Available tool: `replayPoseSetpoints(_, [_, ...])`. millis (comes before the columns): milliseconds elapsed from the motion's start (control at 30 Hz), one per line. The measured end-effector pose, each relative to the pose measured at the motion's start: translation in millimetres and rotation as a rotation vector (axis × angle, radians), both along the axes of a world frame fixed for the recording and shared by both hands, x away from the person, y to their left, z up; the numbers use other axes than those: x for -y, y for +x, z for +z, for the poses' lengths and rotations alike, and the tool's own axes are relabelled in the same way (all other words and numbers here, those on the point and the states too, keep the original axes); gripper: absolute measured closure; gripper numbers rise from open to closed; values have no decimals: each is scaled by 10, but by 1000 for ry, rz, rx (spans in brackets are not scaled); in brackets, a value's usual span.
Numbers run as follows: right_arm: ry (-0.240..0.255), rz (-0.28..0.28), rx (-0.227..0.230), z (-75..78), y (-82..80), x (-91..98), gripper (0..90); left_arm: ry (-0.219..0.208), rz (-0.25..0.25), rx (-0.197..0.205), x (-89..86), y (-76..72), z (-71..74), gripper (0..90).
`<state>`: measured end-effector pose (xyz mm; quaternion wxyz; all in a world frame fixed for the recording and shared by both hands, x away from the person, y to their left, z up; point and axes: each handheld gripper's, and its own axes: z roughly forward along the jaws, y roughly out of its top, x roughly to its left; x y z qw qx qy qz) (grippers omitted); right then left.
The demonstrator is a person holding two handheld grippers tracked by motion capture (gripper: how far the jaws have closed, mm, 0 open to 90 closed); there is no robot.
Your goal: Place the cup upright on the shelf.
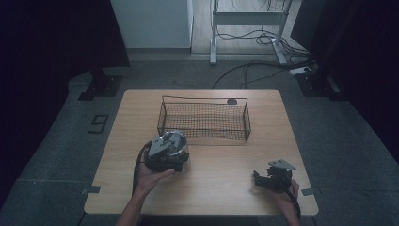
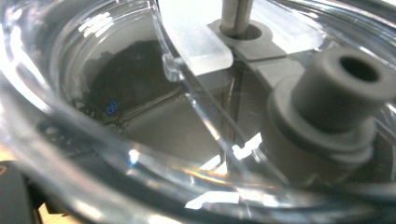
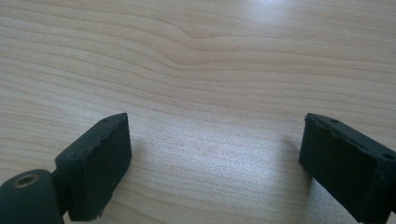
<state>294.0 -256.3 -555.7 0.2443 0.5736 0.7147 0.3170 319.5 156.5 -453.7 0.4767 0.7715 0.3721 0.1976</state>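
Left gripper (image 1: 165, 150), held in my left hand (image 1: 151, 175), sits over the near-left part of the table (image 1: 141, 197), pressed close against a clear glass lid (image 1: 176, 143). Whether its jaws are clamped on the lid I cannot tell: its own view looks straight into the glass and shows no pad contact. Right gripper (image 3: 215, 161) rests in my right hand (image 1: 284, 193) at the near-right of the table, jaws spread wide, with bare wood grain between them and nothing held.

Lid, position: at the left gripper, just in front of the wire basket (image 1: 204, 120), which stands mid-table toward the far side; a small dark round object (image 1: 232, 101) lies beyond the basket's rim.

Lid, appearance: transparent, round, with a curved rim (image 2: 154, 186) that throws bright highlights; a frosted bar (image 2: 196, 42) crosses it, a grey metal stem (image 2: 236, 16) passes through a grey fitting, and a grey, soft-looking tubular knob (image 2: 336, 93) rises from the surface.

Lid, handling (my judgement): stiff, probably moderately heavy for its size, smooth and therefore slippery, and breakable if dropped or knocked against the basket wire. The grey knob looks the safest place to take hold; the rim edge is a second choice, offering less friction.
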Motion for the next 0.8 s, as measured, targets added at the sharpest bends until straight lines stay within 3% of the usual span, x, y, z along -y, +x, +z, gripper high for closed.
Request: replayPoseSetpoints(800, [-1,-1,0,0,0,0,88,-14,13,47,-64,52,297,36])
